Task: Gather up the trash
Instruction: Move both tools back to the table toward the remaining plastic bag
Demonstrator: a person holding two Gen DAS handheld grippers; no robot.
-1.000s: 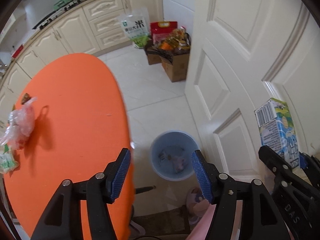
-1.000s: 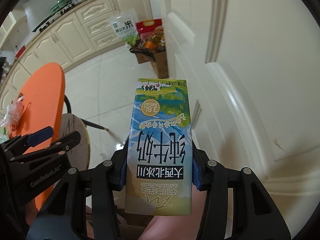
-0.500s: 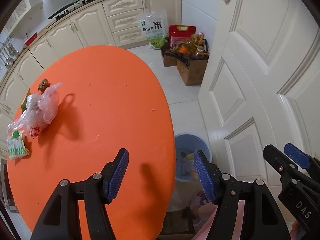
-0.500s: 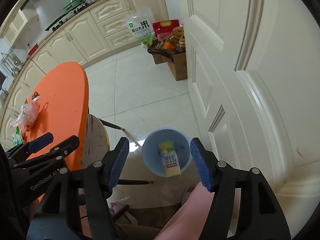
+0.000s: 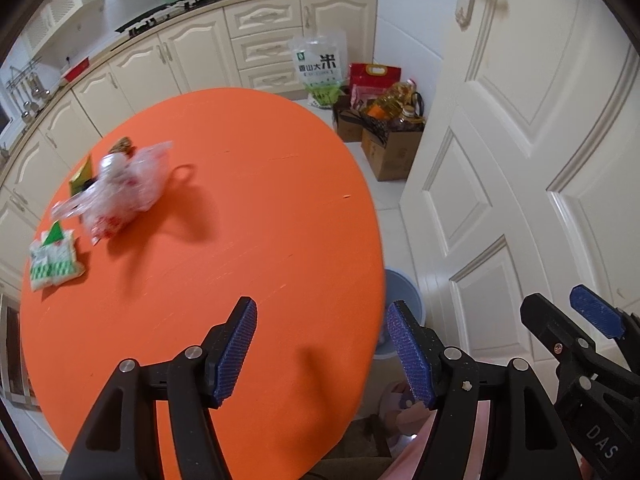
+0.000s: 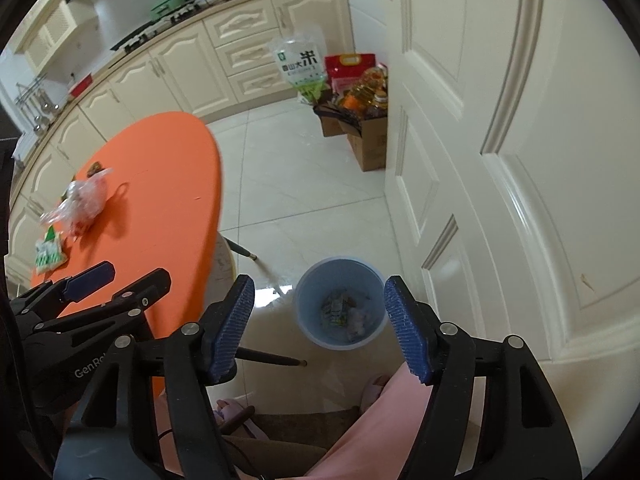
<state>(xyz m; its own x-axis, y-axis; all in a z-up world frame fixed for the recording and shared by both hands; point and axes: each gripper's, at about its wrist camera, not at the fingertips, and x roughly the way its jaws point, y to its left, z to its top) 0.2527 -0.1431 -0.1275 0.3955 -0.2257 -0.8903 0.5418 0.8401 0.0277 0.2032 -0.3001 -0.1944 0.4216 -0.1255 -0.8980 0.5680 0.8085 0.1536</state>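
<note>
My right gripper (image 6: 320, 320) hangs over the floor with its jaws opening and nothing between them; through the gap I look straight down into the blue bin (image 6: 340, 304), where a few wrappers and scraps lie at the bottom. My left gripper (image 5: 322, 344) is spread about halfway and empty, its tips above the near right edge of the orange table (image 5: 248, 216).

The bin stands on pale floor tiles (image 6: 304, 200) between the table's rounded edge and the white door (image 6: 520, 160), close to the door's lower panel. A thin dark chair leg (image 6: 272, 358) runs across the floor just left of the bin. My pink trouser leg (image 6: 380, 420) fills the lower frame.

Most of the tabletop near me is bare. The remaining trash sits well apart at its far left: a crumpled clear plastic bag (image 5: 124, 188), a green-and-white packet (image 5: 54, 260) at the left edge, and a small brown scrap (image 5: 122, 145) beyond the bag.

Past the table, open floor reaches cardboard boxes (image 6: 368, 140) beside the door.
</note>
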